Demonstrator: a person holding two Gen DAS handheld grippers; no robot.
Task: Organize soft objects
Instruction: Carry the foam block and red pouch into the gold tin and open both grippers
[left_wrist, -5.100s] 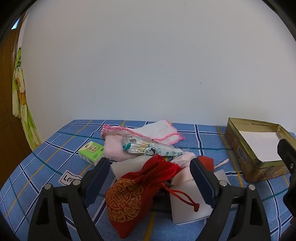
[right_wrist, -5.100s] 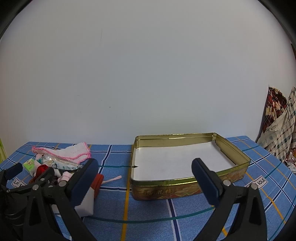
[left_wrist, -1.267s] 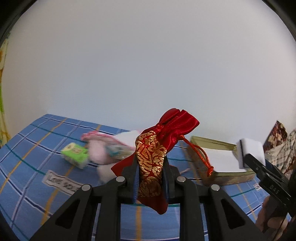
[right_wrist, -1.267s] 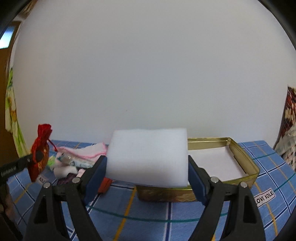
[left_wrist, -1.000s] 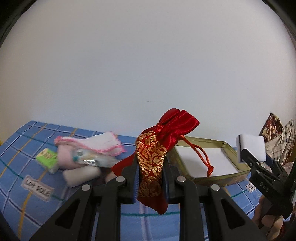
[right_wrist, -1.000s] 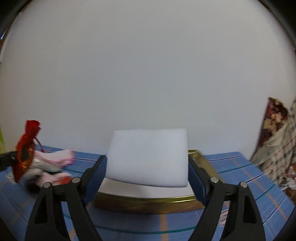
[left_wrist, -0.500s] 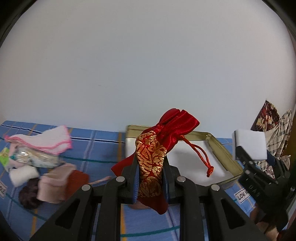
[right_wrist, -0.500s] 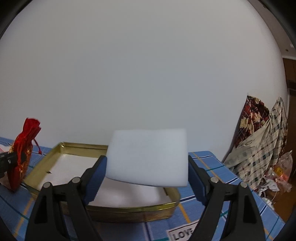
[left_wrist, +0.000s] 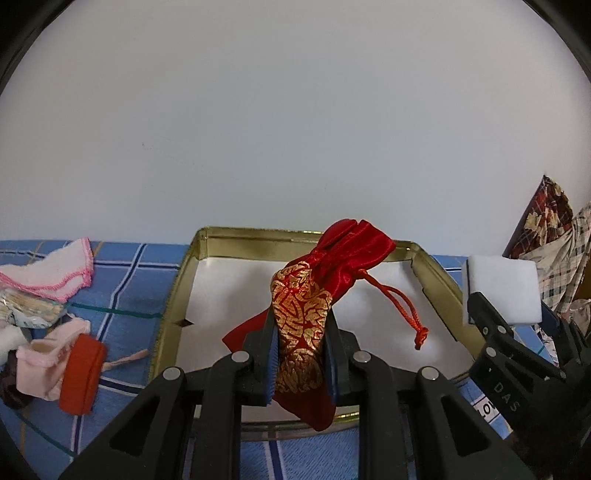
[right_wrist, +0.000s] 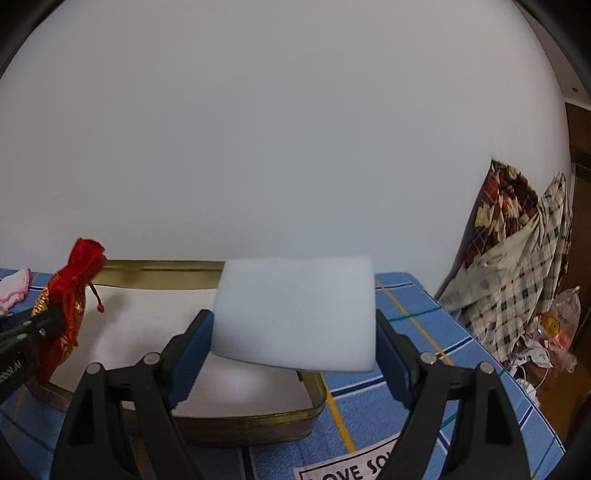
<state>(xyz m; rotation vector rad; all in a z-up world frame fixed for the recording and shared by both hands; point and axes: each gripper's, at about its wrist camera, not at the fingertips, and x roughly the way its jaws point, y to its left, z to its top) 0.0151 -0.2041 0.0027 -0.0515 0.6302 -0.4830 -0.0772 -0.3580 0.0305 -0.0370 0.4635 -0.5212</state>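
Red drawstring pouch (left_wrist: 301, 325), gold brocade pattern, pinched at mid-body between the closed pads of the left gripper (left_wrist: 301, 363); held clear above the near part of the gold tin (left_wrist: 173, 306), gathered neck tilted up and to the right, red cord (left_wrist: 397, 306) hanging loose to the right. Seen also at the far left of the right wrist view (right_wrist: 68, 306), above the left end of the tin (right_wrist: 258, 424).

White foam block (right_wrist: 297, 314), flat and rectangular, clamped by its two side edges between the widely spread fingers of the right gripper (right_wrist: 295, 349); held above the right end of the tin, not touching it. Same block (left_wrist: 502, 291) and gripper (left_wrist: 508, 325) noted at the right of the left wrist view, just right of the tin's right wall.

Tin open, white-lined, nothing lying inside. Set on blue checked cloth (left_wrist: 122, 291) with a "LOVE SO…" label (right_wrist: 351, 470) near the right gripper.

Left of the tin: pink-edged white cloth (left_wrist: 55, 273), a crinkled packet (left_wrist: 29, 310), a pale pink item (left_wrist: 44, 365) with a red piece (left_wrist: 81, 373) against it, a cotton swab (left_wrist: 123, 360). Far right: plaid fabrics (right_wrist: 517, 273) heaped by the wall.
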